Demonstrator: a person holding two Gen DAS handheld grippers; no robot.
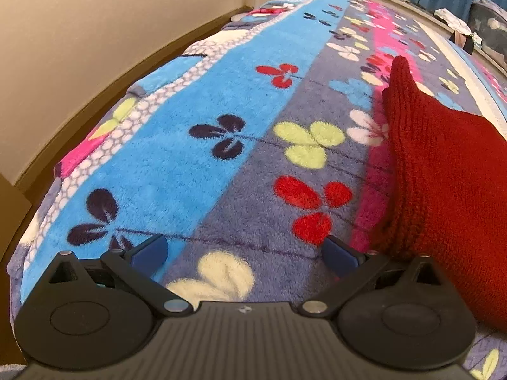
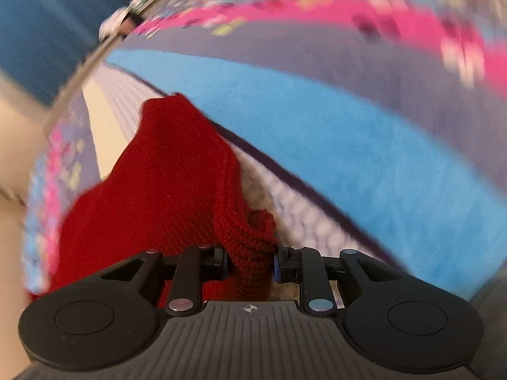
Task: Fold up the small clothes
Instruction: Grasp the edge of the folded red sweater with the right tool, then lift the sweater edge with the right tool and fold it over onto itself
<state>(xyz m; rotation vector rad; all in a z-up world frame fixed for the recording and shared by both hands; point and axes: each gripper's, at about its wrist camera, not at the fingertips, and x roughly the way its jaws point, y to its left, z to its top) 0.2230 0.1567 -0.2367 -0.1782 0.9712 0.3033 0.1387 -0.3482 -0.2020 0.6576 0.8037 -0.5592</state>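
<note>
1. A red knit (image 1: 443, 171) lies on a flowered fleece blanket (image 1: 196, 158) spread over a bed, its ribbed edge raised in a ridge along the left side
2. The right claw (image 2: 250, 264) is clamped on a bunched fold of the knit (image 2: 177, 190), the cloth filling the narrow gap between its blue-tipped fingers (image 2: 276, 267)
3. The left claw (image 1: 244, 250) hovers wide apart and empty just beside the knit's near edge, low over the blanket
4. The right wrist view is smeared with blur, so the garment's outline there is hard to read; what kind of garment it is cannot be told
5. Judged from how the cloth lies, the fold looks barely begun: the knit is lumpy and uneven, with no neat flat layers visible, and smoothing plus the folds themselves appear to remain
6. More clothes (image 1: 456, 22) sit heaped at the far edge of the bed, well apart, seemingly waiting
</note>
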